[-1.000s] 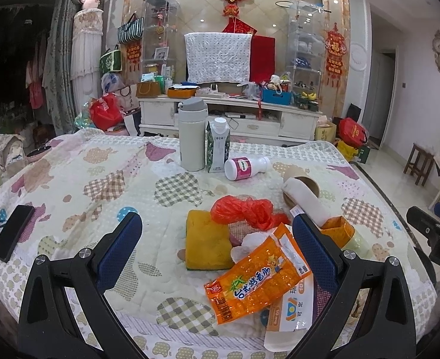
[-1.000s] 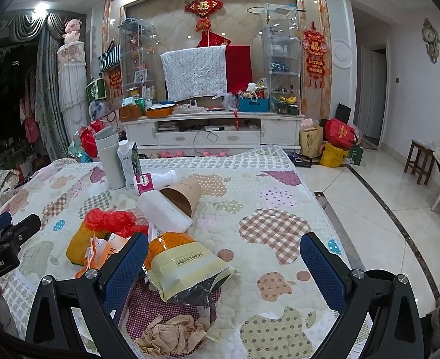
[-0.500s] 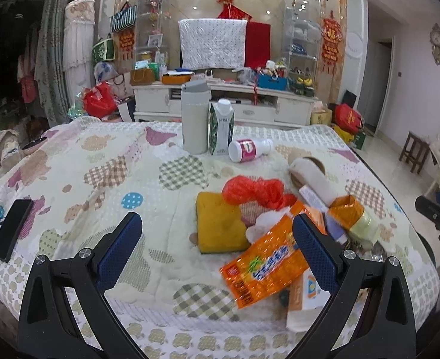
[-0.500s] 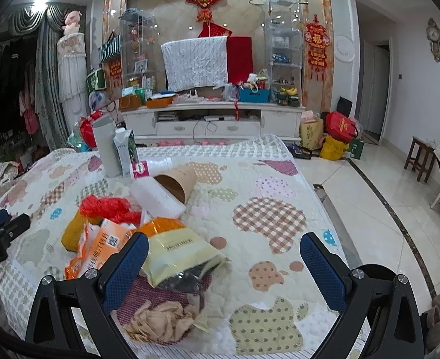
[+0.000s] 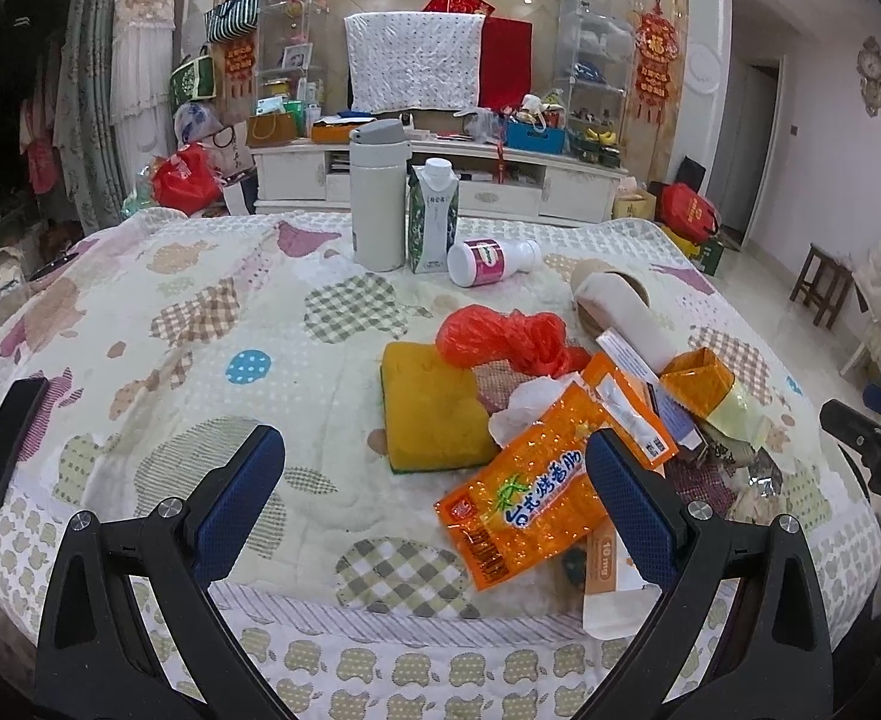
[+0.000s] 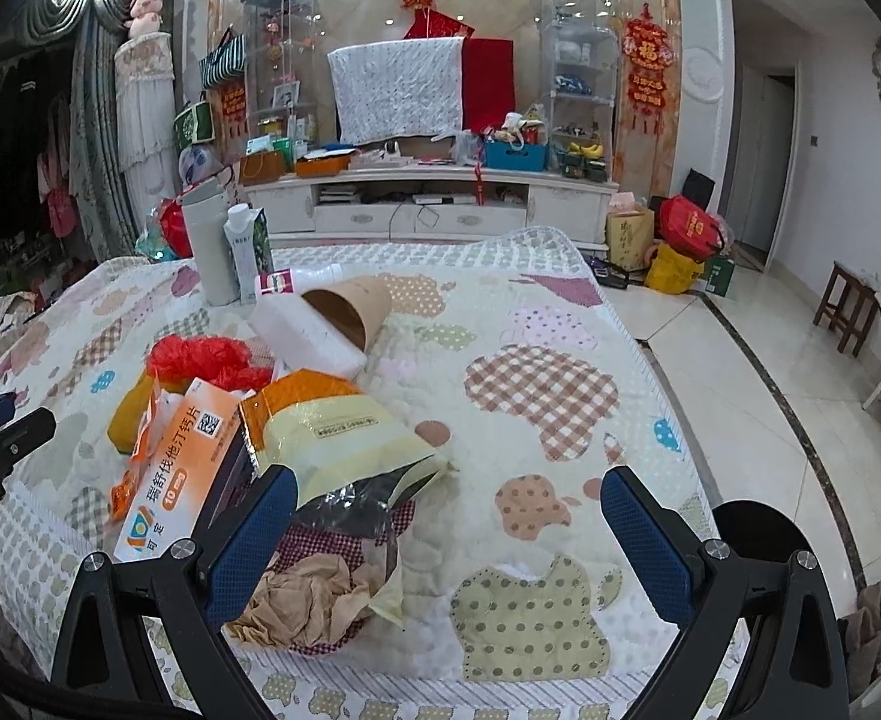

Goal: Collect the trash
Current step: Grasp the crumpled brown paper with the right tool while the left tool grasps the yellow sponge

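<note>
Both jaws are held wide open and empty near the quilted table's point(image 5: 140, 324) near edge, the trash pile point(image 5: 566, 420) being overlapped at near right, so a slippery orange wrapper point(image 5: 524, 510) could be dragged off.

Left gripper point(image 5: 434, 483) sits closer to the bed edge than a second ago, a bit lower; the orange snack bag point(image 5: 527, 495) now lies beside its right finger point(image 5: 632, 504), partly behind it, rather than between the fingers. The thermos point(image 5: 377, 195) and milk carton point(image 5: 432, 216) look bigger and nearer. Right gripper point(image 6: 443, 531) is also further in: the yellow pouch point(image 6: 335, 441) and crumpled brown paper point(image 6: 305, 603) now sit by its left finger point(image 6: 248, 540). The medicine box point(image 6: 179, 471) shows more fully.
</note>
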{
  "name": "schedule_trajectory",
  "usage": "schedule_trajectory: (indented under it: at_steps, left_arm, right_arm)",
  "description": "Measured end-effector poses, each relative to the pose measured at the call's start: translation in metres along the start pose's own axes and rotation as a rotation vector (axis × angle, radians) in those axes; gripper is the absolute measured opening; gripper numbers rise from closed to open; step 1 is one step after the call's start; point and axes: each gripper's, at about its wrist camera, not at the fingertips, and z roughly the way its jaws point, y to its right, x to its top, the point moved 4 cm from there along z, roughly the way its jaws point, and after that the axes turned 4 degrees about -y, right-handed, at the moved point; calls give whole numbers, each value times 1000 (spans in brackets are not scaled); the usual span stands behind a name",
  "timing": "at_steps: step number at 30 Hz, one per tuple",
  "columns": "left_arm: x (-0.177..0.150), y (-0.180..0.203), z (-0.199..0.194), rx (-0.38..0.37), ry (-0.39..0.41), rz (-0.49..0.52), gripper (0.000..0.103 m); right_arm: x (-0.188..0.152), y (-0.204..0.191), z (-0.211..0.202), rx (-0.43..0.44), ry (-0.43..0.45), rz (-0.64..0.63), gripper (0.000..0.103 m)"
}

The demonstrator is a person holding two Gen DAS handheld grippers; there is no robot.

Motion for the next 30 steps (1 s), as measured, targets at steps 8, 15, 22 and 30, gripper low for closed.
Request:
schedule_trajectory:
  at_steps: [8,15,22,30]
  left_arm:
    - [-3,-4,6,-4,-18,-4,100]
    - [-12,-22,18,-39,-91,-3,100]
    - [1,-34,56,-57,-178,-15,100]
    - [22,-27,109,-107,-271,-39,100]
  right_arm:
    - [-5,-9,2,20,-21,-19,100]
    - [-22,-20,15,106,-119,-33,100]
    - [-46,-21,28,174,-190,-6,100]
    - [-48,-34,38,267,-244,21,93]
